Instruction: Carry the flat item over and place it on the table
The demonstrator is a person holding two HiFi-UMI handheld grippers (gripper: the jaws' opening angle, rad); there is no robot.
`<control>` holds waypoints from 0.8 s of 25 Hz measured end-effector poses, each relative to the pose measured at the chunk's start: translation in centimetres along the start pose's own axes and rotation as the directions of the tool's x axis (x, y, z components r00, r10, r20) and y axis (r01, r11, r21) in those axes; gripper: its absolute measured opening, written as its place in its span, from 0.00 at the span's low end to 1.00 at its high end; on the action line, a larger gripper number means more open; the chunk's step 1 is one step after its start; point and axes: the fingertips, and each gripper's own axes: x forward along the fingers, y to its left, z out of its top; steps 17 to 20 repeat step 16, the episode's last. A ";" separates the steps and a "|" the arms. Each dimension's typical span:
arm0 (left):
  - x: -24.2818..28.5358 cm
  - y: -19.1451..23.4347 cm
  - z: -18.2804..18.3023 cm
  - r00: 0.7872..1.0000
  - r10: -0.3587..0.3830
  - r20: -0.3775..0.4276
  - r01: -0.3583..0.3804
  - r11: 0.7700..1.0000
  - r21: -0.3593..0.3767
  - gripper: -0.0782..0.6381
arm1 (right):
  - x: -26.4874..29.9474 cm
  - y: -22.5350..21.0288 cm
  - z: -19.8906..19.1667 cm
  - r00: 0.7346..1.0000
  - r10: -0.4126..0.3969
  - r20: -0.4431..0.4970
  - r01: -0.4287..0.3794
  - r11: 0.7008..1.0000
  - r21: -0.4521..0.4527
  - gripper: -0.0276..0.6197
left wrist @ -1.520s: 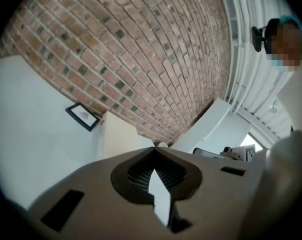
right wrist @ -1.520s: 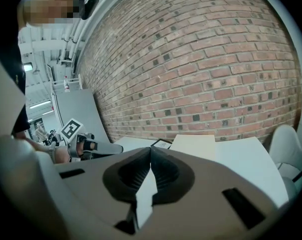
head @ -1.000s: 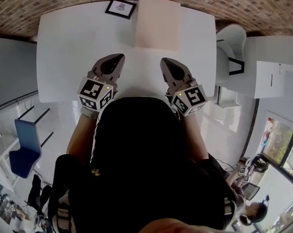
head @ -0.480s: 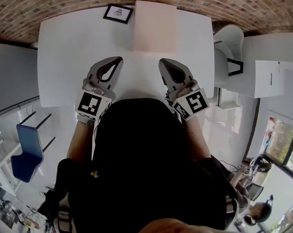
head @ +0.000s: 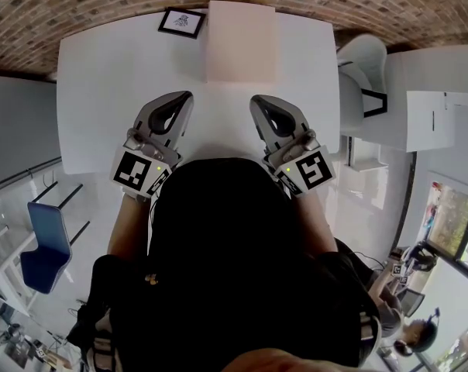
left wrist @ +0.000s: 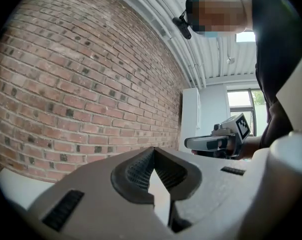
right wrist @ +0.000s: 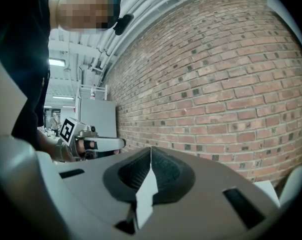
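Though board point(head: 242, 41) shows overhead, ceiling point(left wrist: 226, 59) — gripper views

Person wears a black top point(head: 218, 301); left claw point(head: 185, 96) and right claw point(head: 255, 99) grey; black-and-white marker cube point(head: 139, 173) on each; ribbed black pads point(left wrist: 136, 171).

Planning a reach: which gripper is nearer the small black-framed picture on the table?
Left. The left gripper points almost straight at the black-framed picture; the right gripper sits farther right, facing the flat beige item.
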 end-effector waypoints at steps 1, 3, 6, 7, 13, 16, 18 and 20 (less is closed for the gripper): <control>0.1 -0.2 0.1 1.000 -0.010 0.011 0.010 1.000 0.002 0.11 | -0.1 -0.1 0.1 1.000 -0.001 0.001 0.001 1.000 0.001 0.06; 0.2 -0.7 0.3 0.999 -0.025 0.032 0.025 1.000 0.012 0.11 | -0.4 -0.1 0.2 1.000 -0.003 0.005 0.003 1.000 0.000 0.06; 0.6 -1.6 0.2 0.998 -0.060 0.012 0.060 0.997 0.049 0.11 | -0.7 -0.2 0.2 1.000 -0.007 0.005 0.007 1.000 -0.008 0.06; 0.8 -2.0 -0.1 0.997 -0.078 -0.003 0.078 0.995 0.067 0.11 | -0.8 -0.3 0.2 1.000 -0.009 0.003 0.009 1.000 -0.012 0.06; 1.9 -2.8 -0.4 0.994 -0.110 -0.014 0.111 0.993 0.036 0.11 | -1.1 -0.8 -0.2 1.000 -0.020 -0.004 0.020 1.000 -0.020 0.06; 2.3 -2.6 -0.3 0.995 -0.103 -0.006 0.103 0.995 0.005 0.11 | -1.2 -1.1 -0.4 1.000 -0.022 -0.007 0.022 1.000 -0.020 0.06; 2.3 -2.6 -0.3 0.995 -0.103 -0.006 0.103 0.995 0.005 0.11 | -1.2 -1.1 -0.4 1.000 -0.022 -0.007 0.022 1.000 -0.020 0.06; 2.3 -2.6 -0.3 0.995 -0.103 -0.006 0.103 0.995 0.005 0.11 | -1.2 -1.1 -0.4 1.000 -0.022 -0.007 0.022 1.000 -0.020 0.06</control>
